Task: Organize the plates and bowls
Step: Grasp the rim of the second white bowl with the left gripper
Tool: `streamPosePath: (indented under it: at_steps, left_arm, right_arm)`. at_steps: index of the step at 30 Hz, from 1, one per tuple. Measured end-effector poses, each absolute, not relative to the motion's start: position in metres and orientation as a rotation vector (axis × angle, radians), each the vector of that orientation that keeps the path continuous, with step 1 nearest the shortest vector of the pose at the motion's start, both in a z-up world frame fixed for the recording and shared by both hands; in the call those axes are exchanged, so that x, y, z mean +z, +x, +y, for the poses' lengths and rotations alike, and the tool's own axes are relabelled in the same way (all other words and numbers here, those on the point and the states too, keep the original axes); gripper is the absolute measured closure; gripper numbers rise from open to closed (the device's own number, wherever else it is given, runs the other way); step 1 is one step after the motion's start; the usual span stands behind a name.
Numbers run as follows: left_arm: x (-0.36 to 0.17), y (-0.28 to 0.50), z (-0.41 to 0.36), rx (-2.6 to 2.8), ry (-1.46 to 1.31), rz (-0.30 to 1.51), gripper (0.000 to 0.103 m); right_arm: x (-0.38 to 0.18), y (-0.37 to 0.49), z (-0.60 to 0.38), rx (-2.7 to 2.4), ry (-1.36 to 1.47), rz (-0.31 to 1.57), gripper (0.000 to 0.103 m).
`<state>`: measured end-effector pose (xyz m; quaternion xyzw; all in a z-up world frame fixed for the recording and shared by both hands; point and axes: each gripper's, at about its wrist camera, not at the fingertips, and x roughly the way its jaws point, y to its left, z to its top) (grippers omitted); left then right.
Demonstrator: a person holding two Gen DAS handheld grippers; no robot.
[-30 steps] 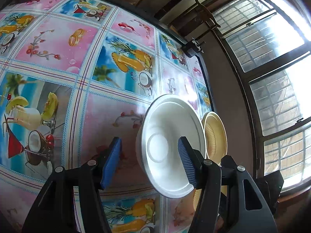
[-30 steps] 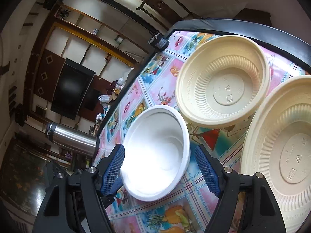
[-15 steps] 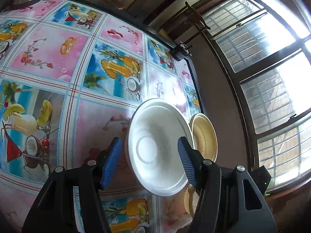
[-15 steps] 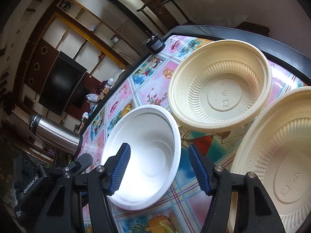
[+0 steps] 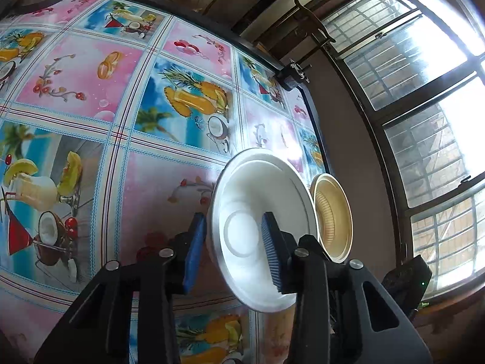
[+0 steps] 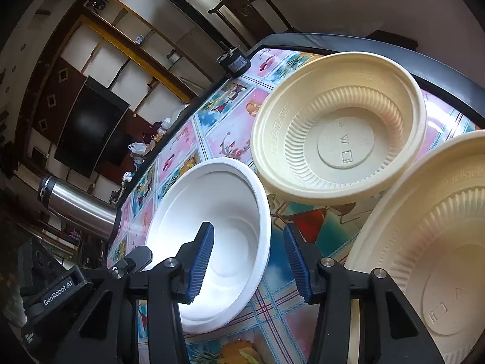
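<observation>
Both jaws spread astride white bowl [image 6: 224, 227] rim; cream bowl [image 6: 339, 127] beside, steel flask [image 6: 75, 206] behind.

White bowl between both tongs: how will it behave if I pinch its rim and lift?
The white bowl looks like thin foam, so probably very light. Its thin rim may flex or dent under a hard pinch. The glossy tablecloth suggests it slides easily if nudged.

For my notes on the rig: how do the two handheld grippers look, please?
Both the left gripper and the right gripper have matte black plastic bodies with triangular cut-outs, silver round bolt heads, and blue ribbed pads on the fingers. In the right wrist view, the left gripper's body bears white "GenRobot.AI" lettering.
</observation>
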<state>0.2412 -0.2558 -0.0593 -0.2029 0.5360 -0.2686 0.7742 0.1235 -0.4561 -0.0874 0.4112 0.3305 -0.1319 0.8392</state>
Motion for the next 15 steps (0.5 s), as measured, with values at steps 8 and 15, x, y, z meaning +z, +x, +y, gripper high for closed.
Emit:
streamPosePath:
  at_steps: [8, 15]
  left_arm:
    - [-0.0621, 0.2417, -0.2544, -0.546, -0.409, 1.153, 0.096]
    - [-0.0622, 0.2409, -0.2555, -0.537, -0.380, 1.154, 0.097]
  right_arm:
    - [-0.0920, 0.1227, -0.4596, -0.287, 0.883, 0.715, 0.079]
    - [-0.0931, 0.1221, -0.4591, -0.284, 0.889, 0.712, 0.087]
